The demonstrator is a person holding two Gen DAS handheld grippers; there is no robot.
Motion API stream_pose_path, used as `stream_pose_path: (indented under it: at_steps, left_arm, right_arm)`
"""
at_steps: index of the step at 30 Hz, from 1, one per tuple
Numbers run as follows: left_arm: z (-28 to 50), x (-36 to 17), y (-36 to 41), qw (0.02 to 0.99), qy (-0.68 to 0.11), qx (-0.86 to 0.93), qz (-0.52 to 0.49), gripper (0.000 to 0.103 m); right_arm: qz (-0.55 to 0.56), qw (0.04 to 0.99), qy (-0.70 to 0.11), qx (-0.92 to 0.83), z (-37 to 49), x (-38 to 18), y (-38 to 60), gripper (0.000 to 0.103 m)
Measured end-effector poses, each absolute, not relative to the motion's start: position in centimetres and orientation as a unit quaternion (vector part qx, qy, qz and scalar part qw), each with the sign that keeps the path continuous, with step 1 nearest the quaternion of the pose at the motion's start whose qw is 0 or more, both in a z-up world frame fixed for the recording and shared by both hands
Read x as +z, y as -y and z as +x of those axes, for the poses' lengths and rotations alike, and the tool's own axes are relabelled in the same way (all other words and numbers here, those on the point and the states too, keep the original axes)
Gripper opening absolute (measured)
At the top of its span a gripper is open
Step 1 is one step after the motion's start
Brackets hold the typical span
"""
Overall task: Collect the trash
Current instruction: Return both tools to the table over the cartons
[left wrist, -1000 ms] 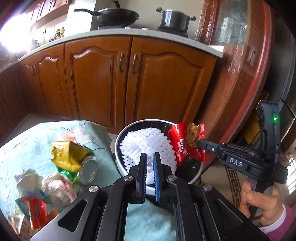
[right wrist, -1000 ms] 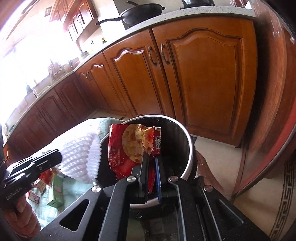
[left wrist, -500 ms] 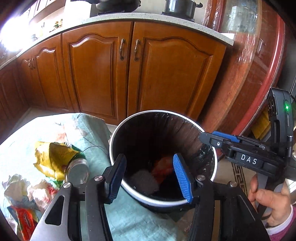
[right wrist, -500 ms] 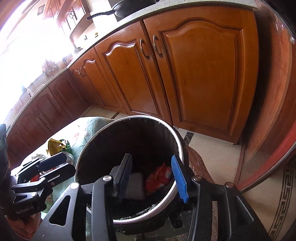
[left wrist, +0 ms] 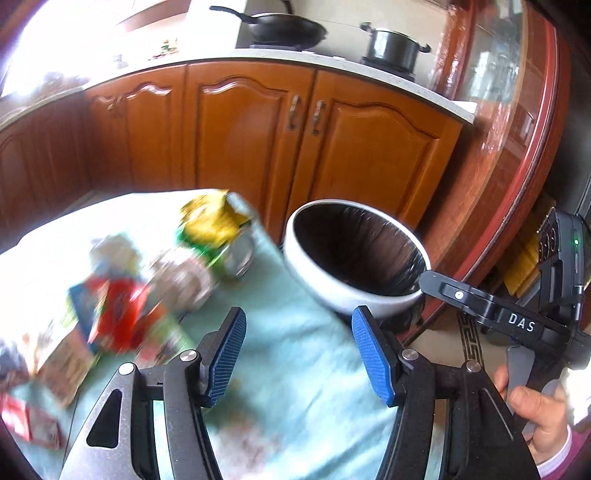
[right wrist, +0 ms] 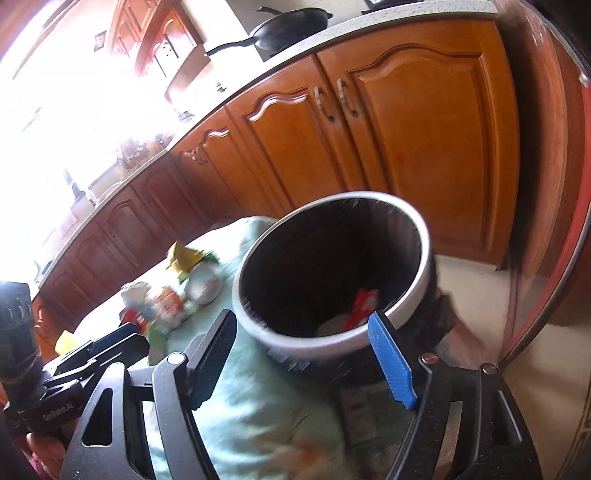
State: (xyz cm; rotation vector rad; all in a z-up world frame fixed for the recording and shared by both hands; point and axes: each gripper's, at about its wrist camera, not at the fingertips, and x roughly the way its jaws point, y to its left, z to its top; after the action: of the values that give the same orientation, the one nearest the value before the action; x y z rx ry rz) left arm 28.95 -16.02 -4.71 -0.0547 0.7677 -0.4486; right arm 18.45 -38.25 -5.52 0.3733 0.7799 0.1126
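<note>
A round trash bin (left wrist: pixel 325 273) with a white rim and black liner stands at the table's right edge; it also shows in the right wrist view (right wrist: pixel 417 302). A red snack bag (right wrist: pixel 364 304) and white foam net (right wrist: pixel 330 325) lie inside it. My left gripper (left wrist: pixel 299 354) is open and empty above the pale green tablecloth (left wrist: pixel 295 387), short of the bin. My right gripper (right wrist: pixel 306 358) is open and empty just before the bin's near rim. A blurred pile of trash lies on the cloth: a yellow wrapper (left wrist: pixel 210 221), a tin can (left wrist: pixel 240 251), red packets (left wrist: pixel 118 310).
Wooden kitchen cabinets (left wrist: pixel 295 147) stand behind the table, with a wok (left wrist: pixel 284 29) and pot (left wrist: pixel 391 44) on the counter. A curved wooden cabinet (left wrist: pixel 517 147) stands to the right. The other gripper (left wrist: pixel 517 325) is at the right in the left wrist view.
Both grippers opened and dropped the foam net and the red snack bag into the bin. They then drew back from it, the left swinging left toward the trash pile.
</note>
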Motion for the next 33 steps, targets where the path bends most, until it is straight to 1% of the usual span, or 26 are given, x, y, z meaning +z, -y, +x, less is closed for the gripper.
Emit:
stream_pose_path:
  at_steps: [7, 16, 19, 23, 25, 26, 27, 28, 33]
  left_arm:
    - [23.6, -5.2, 10.0, 0.907, -0.379, -0.175, -0.050, 0.059]
    - [18.9, -5.3, 2.7, 0.915, -0.379, -0.104, -0.087, 0.060]
    - [17.3, -5.1, 0.4, 0.919, -0.374, -0.076, -0.097, 0.064]
    - [16.0, -4.3, -2.3, 0.926, -0.361, -0.039, -0.105, 0.077]
    - [15.5, -4.0, -3.4, 0.929, -0.355, -0.024, -0.102, 0.079]
    - [15.4, -3.9, -3.9, 0.929, -0.355, -0.019, -0.101, 0.083]
    - [15.4, -4.0, -4.2, 0.929, -0.356, -0.017, -0.098, 0.088]
    - [15.5, -4.1, -4.4, 0.929, -0.358, -0.018, -0.093, 0.090]
    - [16.6, -5.1, -5.4, 0.925, -0.375, -0.008, -0.066, 0.091]
  right_arm:
    - [0.183, 0.899, -0.387, 0.092, 16.2, -5.7, 33.7, 0.075]
    - [0.164, 0.889, -0.405, 0.140, 15.1, -6.2, 28.0, 0.075]
    - [0.152, 0.885, -0.411, 0.159, 15.1, -6.6, 25.9, 0.075]
    - [0.132, 0.881, -0.417, 0.180, 15.5, -7.0, 23.6, 0.075]
    - [0.124, 0.879, -0.420, 0.188, 15.9, -7.1, 22.7, 0.076]
    - [0.121, 0.879, -0.421, 0.190, 16.0, -7.1, 22.4, 0.076]
    - [0.117, 0.878, -0.422, 0.194, 16.3, -7.1, 22.0, 0.076]
    - [0.114, 0.877, -0.423, 0.197, 16.5, -7.2, 21.7, 0.077]
    - [0.096, 0.873, -0.432, 0.207, 17.9, -7.7, 20.1, 0.078]
